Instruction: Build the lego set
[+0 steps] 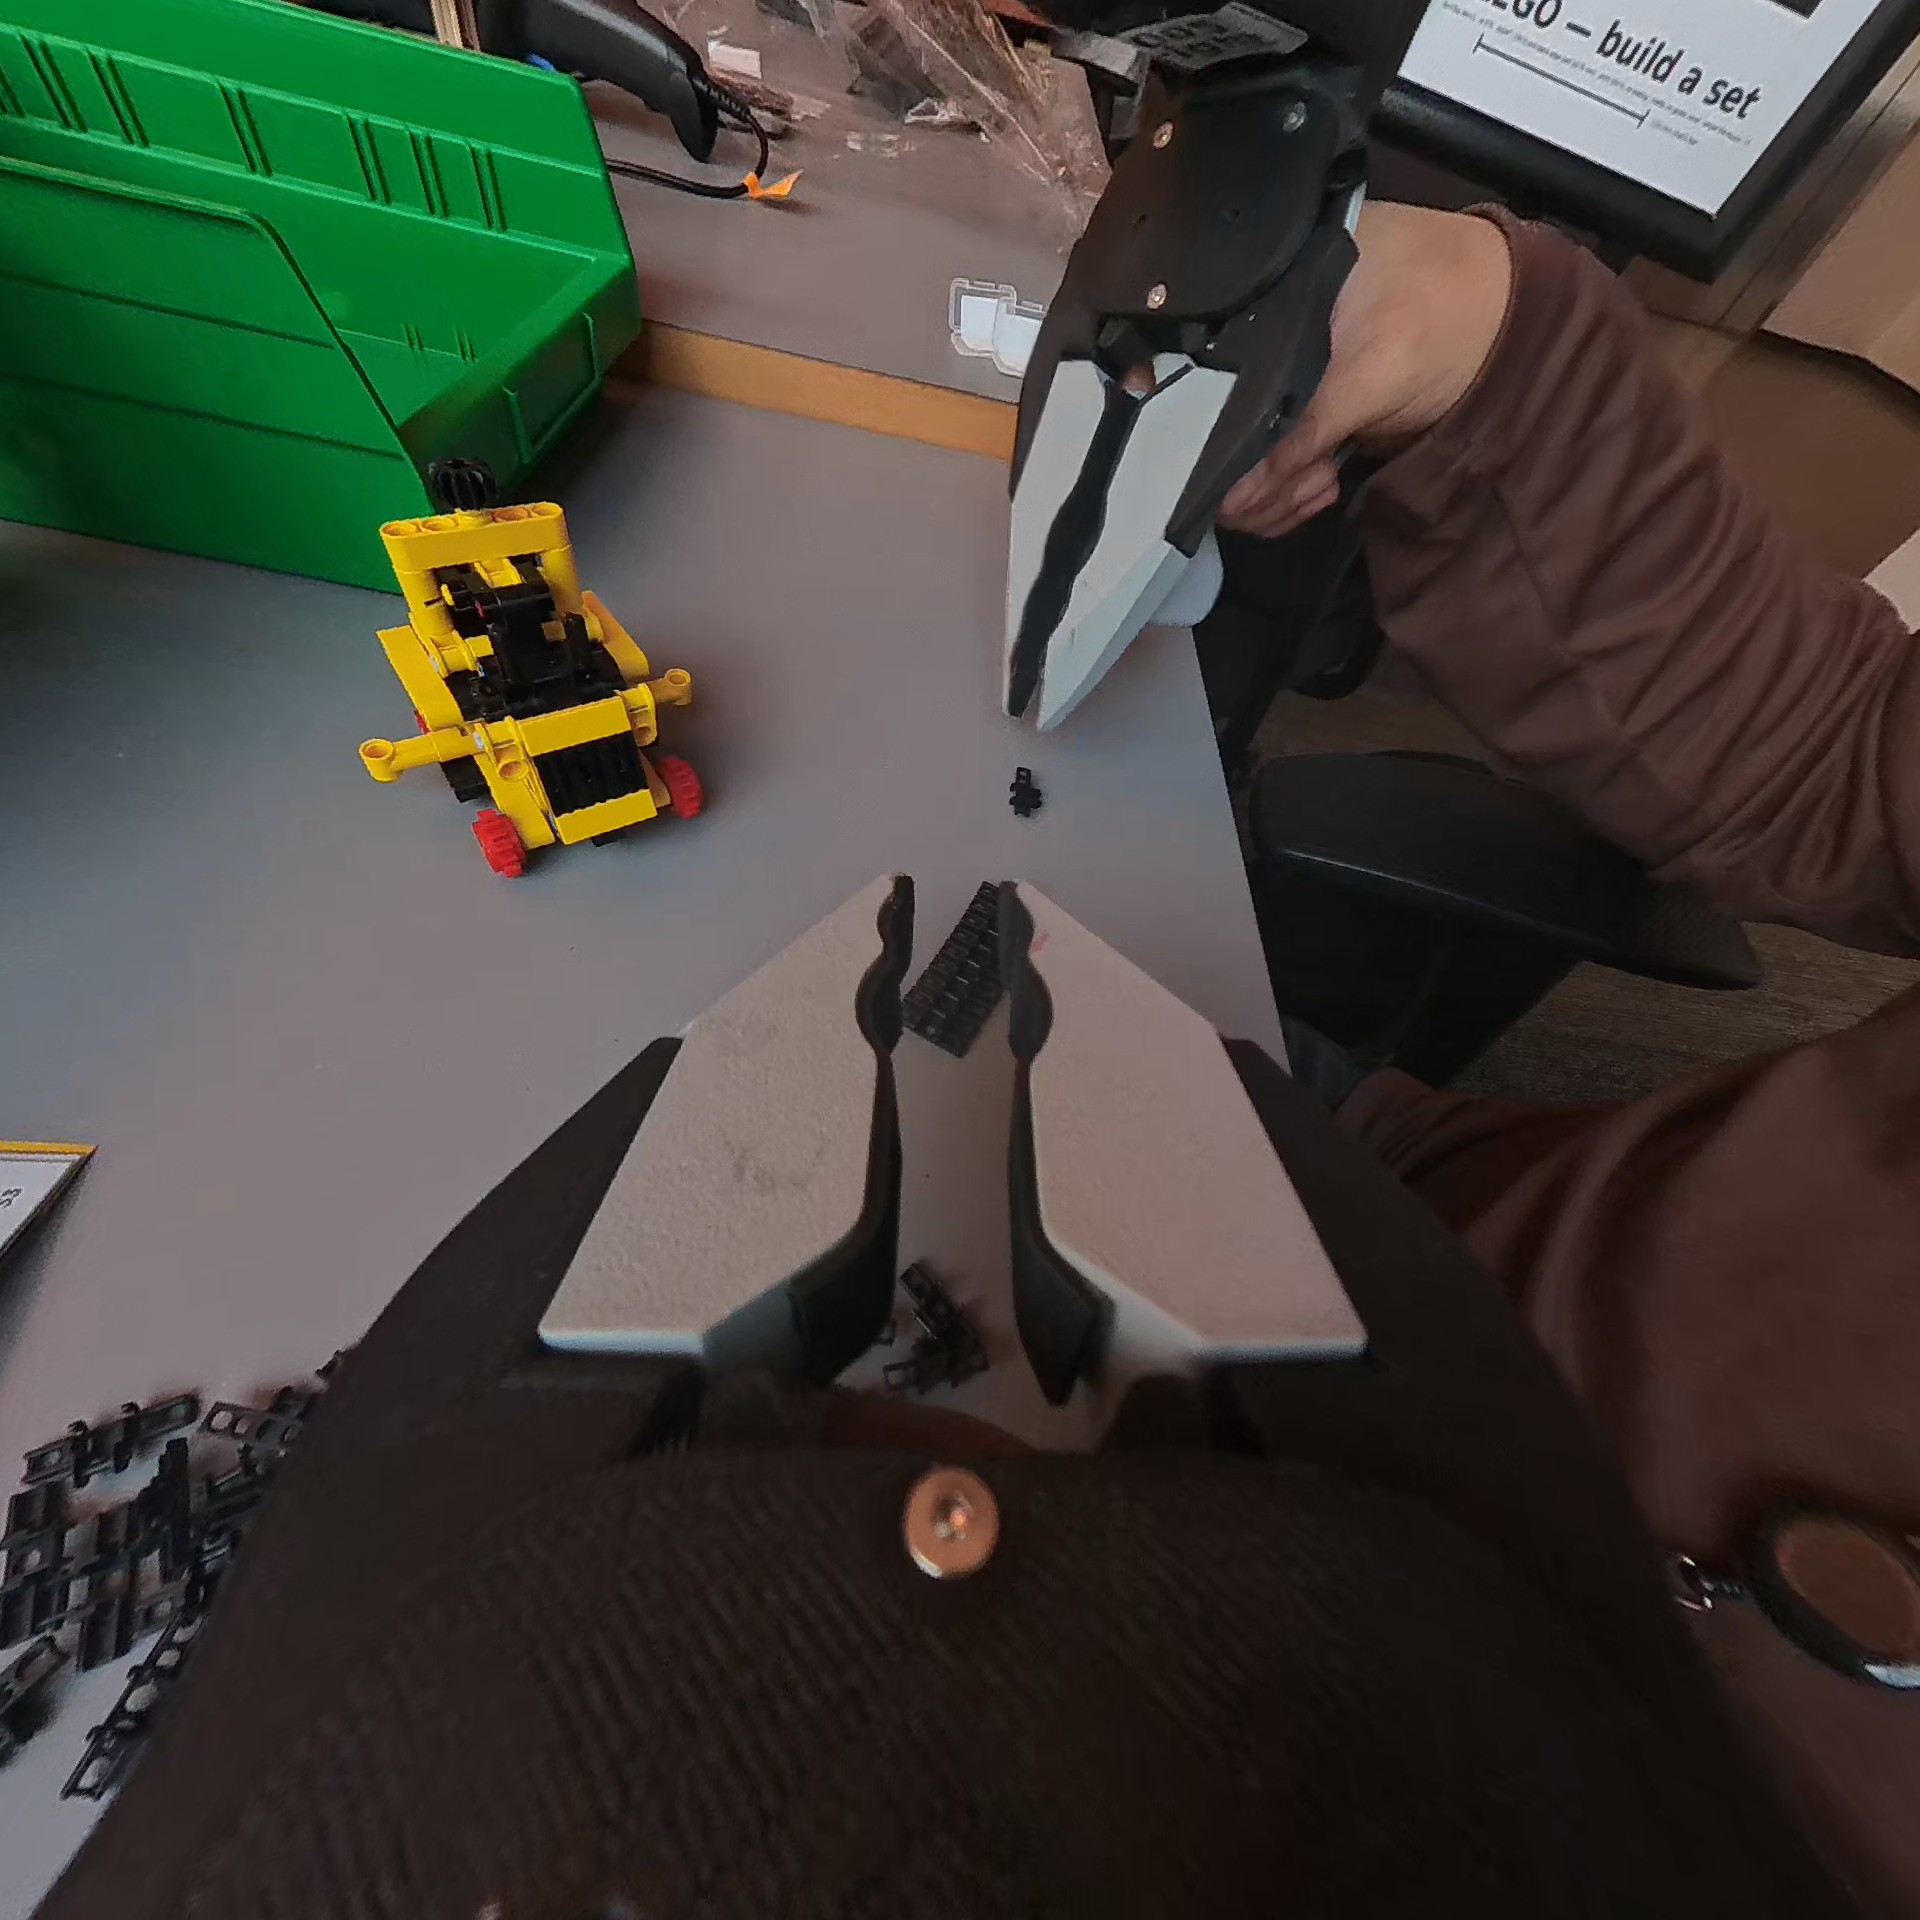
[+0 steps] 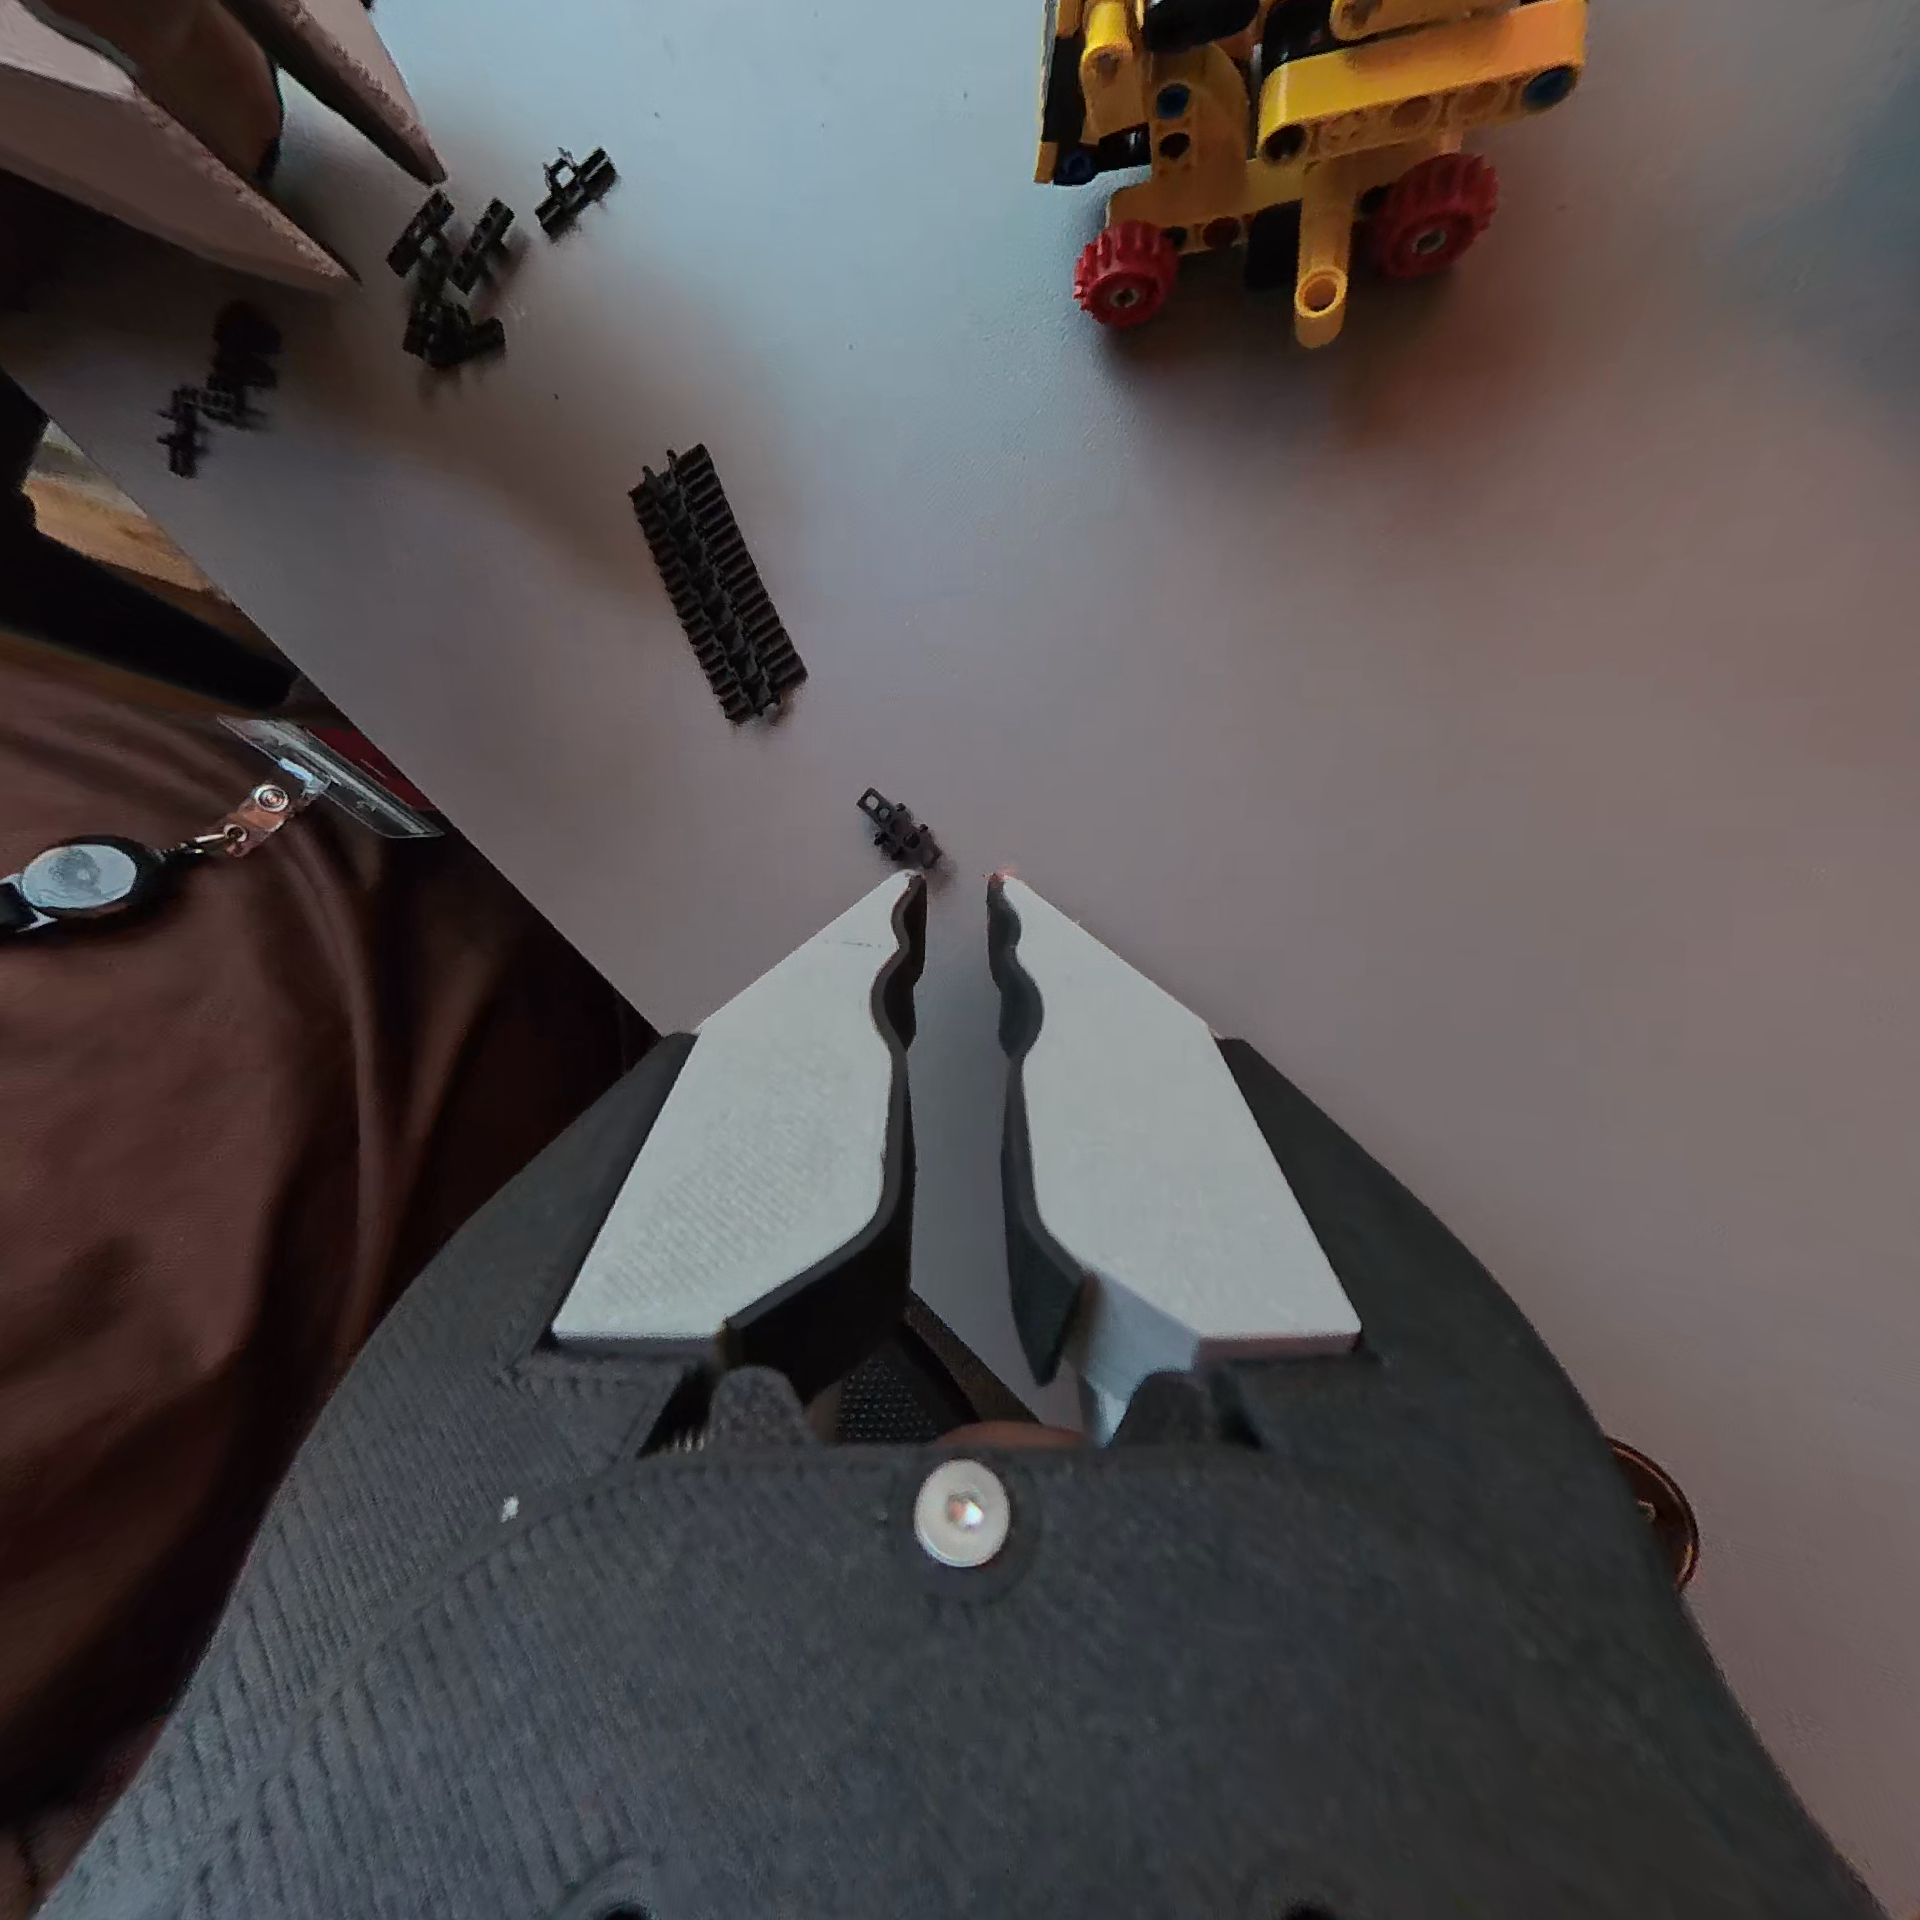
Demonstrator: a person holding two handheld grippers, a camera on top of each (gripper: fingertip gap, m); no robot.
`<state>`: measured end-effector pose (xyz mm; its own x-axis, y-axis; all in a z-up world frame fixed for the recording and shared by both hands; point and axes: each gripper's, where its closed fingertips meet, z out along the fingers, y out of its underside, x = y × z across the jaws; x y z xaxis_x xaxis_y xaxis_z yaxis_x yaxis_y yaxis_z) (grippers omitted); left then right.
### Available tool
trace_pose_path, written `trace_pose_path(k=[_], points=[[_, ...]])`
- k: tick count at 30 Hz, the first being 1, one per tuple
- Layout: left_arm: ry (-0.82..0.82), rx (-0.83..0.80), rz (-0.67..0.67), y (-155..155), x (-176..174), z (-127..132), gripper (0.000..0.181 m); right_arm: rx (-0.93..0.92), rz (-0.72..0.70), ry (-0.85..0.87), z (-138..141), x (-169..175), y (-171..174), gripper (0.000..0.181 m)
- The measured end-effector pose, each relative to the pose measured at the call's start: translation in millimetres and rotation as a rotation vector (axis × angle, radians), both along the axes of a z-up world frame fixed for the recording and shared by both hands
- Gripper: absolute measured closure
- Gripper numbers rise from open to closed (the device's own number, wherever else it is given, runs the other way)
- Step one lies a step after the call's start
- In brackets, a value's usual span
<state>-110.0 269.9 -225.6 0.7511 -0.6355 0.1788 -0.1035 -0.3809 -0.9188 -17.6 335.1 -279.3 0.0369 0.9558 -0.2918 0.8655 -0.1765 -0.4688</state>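
Note:
A yellow and black lego vehicle (image 1: 530,686) with red gear wheels stands on the grey table (image 1: 260,987); it also shows at the top of the right wrist view (image 2: 1299,156). An assembled black track strip (image 1: 956,971) (image 2: 717,597) lies flat on the table. My left gripper (image 1: 954,888) hovers above the strip, open and empty. A single black track link (image 1: 1023,792) (image 2: 899,829) lies just ahead of my right gripper (image 2: 956,883), which is slightly open and empty. The right gripper also shows in the left wrist view (image 1: 1029,717), pointing down at the link.
Loose black track links lie in heaps (image 1: 104,1538) (image 2: 457,270). Green bins (image 1: 260,260) stand at the back left. A framed white sign (image 1: 1621,94) stands at the back right. The table edge (image 1: 1236,831) runs close by the link, with a black chair (image 1: 1455,883) beyond. One gripper's finger ends stand about 12 centimeters off the other's.

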Motion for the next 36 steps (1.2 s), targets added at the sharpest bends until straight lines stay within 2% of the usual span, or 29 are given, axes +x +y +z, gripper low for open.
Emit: trace_pose_path(k=[11, 16, 19, 28, 36], points=[[0.002, -0.002, -0.003, 0, 0, -1, 0.168, 0.086, 0.118, 0.016, -6, -5, -6, 0.161], [0.007, 0.001, -0.003, 0, 0, -1, 0.168, 0.188, 0.189, 0.042, -11, -9, -3, 0.174], [0.007, 0.001, -0.003, 0, 0, -1, 0.168, 0.182, 0.230, 0.048, -12, -10, -10, 0.181], [0.006, -0.003, -0.006, -1, 1, -1, 0.168, 0.176, 0.242, 0.069, -7, -10, -13, 0.174], [0.007, -0.004, -0.008, -1, 1, -1, 0.168, 0.262, 0.283, 0.068, -11, -12, -13, 0.174]])
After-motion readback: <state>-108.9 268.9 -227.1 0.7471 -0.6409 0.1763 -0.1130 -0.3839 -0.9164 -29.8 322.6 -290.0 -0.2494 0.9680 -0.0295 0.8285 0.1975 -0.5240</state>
